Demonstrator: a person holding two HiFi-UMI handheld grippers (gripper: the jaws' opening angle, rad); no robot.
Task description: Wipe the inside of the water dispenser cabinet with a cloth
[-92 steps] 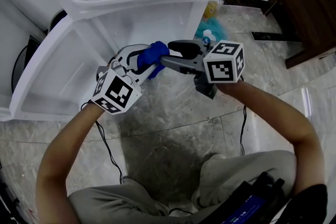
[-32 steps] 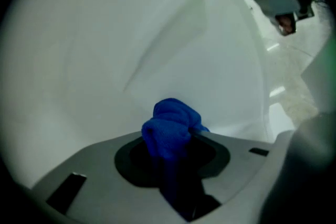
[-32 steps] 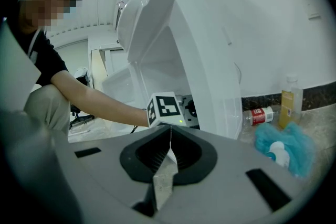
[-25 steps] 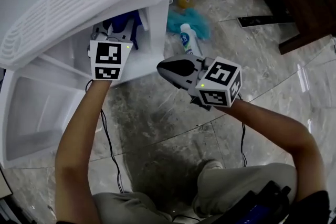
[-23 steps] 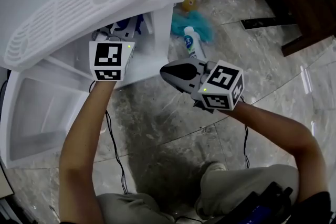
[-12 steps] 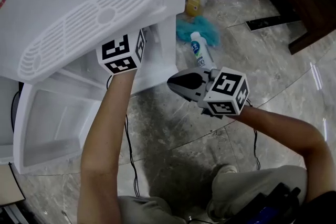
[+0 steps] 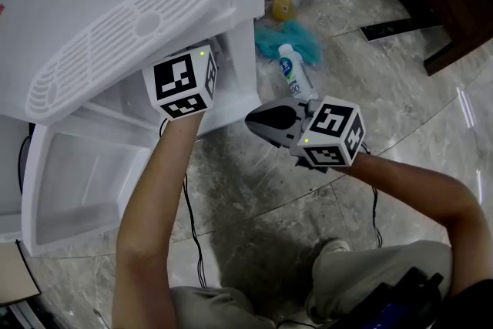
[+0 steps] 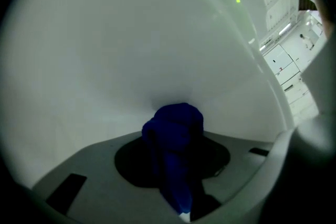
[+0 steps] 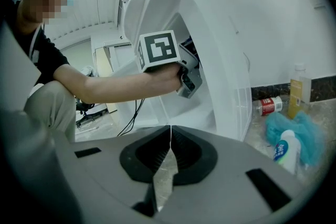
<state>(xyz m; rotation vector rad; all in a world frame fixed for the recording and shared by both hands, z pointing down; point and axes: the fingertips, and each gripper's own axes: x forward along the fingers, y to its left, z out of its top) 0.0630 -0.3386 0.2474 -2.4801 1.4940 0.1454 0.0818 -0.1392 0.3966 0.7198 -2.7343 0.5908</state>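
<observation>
- Left gripper view: left gripper (image 8: 177, 176) has its jaws partly closed and clamped on a dark blue cloth (image 8: 175, 131). The pads press it from both sides.
- The cloth is bunched into a wad. Its long axis runs along the jaws, and the bulk sticks out ahead of the fingertips.
- Straight ahead of the wad is a white inner wall of the cabinet (image 8: 131, 50). A soft shadow rings the wad's front, so it sits at or almost at the wall. Contact cannot be confirmed.
- Head view: the left forearm reaches under the drip tray grille (image 7: 127, 31) into the cabinet opening. Only the marker cube shows, and the jaws and cloth are hidden inside.
- Right gripper (image 9: 169, 139): jaws fully together, nothing between them.
- The right gripper hangs outside the cabinet, beside its side panel (image 7: 245, 50) and well apart from the cloth.
- Ahead and to the right of the right fingertips, on the floor, lie a white bottle (image 9: 286, 149) and a teal rag (image 9: 304, 131). Neither is touched.
- Judgement: the left hand is the working hand, and the wiping surface lies directly forward of its fingertips.
- The next stroke needs the wad pressed forward, then dragged across the wall.
- Risk: the grip is on the tail of the wad, so the front may fold back under pressure.
</observation>
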